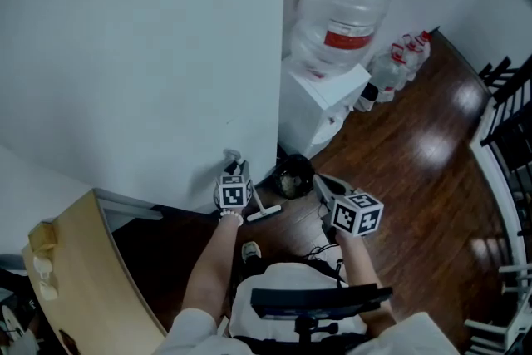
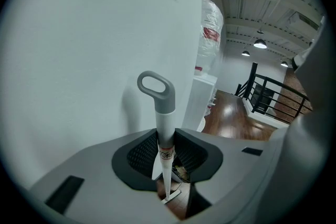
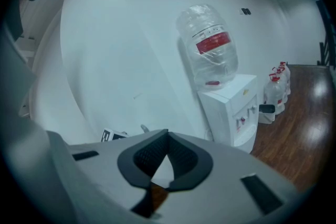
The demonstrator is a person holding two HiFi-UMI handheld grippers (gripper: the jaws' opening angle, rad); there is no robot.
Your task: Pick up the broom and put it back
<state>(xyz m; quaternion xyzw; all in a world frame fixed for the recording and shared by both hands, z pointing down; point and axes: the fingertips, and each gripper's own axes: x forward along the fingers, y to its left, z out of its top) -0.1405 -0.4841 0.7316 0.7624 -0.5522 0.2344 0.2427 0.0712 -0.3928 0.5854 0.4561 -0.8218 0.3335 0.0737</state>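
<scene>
I am holding the left gripper (image 2: 166, 139) with its jaws closed narrow on the broom (image 2: 164, 113), the pads pressing both sides of the white shaft just below the grey loop grip. The broom is standing nearly upright against the white wall (image 2: 79, 34), its head resting on the wooden floor (image 1: 416, 145) near the water dispenser (image 1: 320, 96). I am keeping the right gripper (image 3: 167, 136) off to the side, well apart from the broom, its jaw tips meeting with nothing between them, pointing toward the wall.
</scene>
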